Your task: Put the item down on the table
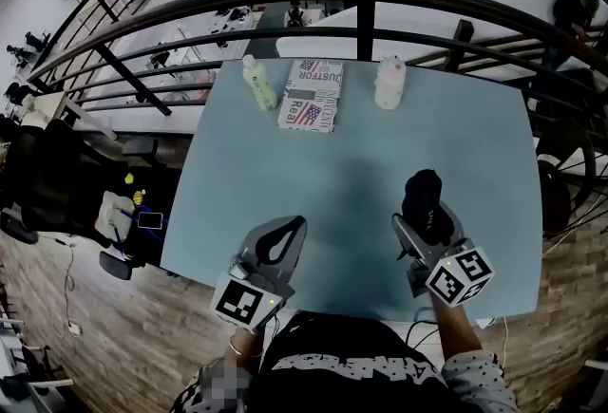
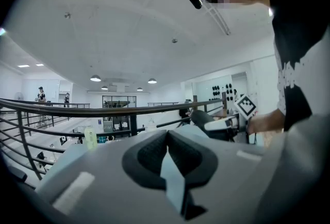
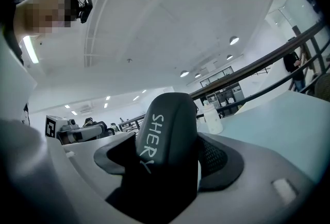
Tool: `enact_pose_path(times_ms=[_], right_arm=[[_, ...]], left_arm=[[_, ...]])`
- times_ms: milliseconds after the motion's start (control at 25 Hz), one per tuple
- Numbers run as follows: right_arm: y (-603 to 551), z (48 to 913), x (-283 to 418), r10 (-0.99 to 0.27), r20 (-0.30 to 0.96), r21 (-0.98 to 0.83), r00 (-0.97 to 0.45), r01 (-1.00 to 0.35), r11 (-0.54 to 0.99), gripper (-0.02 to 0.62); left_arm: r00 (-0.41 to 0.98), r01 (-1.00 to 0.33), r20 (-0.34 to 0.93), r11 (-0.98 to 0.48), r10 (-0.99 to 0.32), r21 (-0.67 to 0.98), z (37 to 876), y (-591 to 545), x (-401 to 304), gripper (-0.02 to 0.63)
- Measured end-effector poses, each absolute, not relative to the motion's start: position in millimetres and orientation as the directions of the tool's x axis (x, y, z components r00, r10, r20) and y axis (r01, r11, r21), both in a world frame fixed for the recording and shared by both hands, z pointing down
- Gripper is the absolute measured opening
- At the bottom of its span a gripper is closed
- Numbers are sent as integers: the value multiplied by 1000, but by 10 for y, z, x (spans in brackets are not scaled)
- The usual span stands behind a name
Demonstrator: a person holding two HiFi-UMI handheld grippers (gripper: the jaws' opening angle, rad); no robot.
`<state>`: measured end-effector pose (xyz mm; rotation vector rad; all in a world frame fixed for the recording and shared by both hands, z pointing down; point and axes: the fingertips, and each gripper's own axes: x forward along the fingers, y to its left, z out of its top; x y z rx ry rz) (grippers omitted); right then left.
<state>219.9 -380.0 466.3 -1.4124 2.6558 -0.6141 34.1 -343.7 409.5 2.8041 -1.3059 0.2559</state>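
Over the near right part of your pale blue table [image 1: 361, 164], your right gripper [image 1: 425, 229] is clamped on the black item [image 1: 427, 200]. Your left gripper [image 1: 286, 233] has its jaws together, empty. At the far edge sit a packet [image 1: 312, 95], a bottle [image 1: 257, 82] and a jar [image 1: 389, 82].

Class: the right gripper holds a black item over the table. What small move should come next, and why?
Probably lower the right gripper straight down. Its jaws are clamped on the black item, bare table seems to lie beneath it, and the left gripper is shut on nothing, so it needn't help.
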Motion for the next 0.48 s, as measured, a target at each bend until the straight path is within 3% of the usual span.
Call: enact_pose_path(times_ms=[480], right_arm=[[-4088,4972,2168,-806,195,-390,-560,-798,460,370]], left_arm=[[632,-763,186,-646,-752,-17,4206,-3766,269,0]])
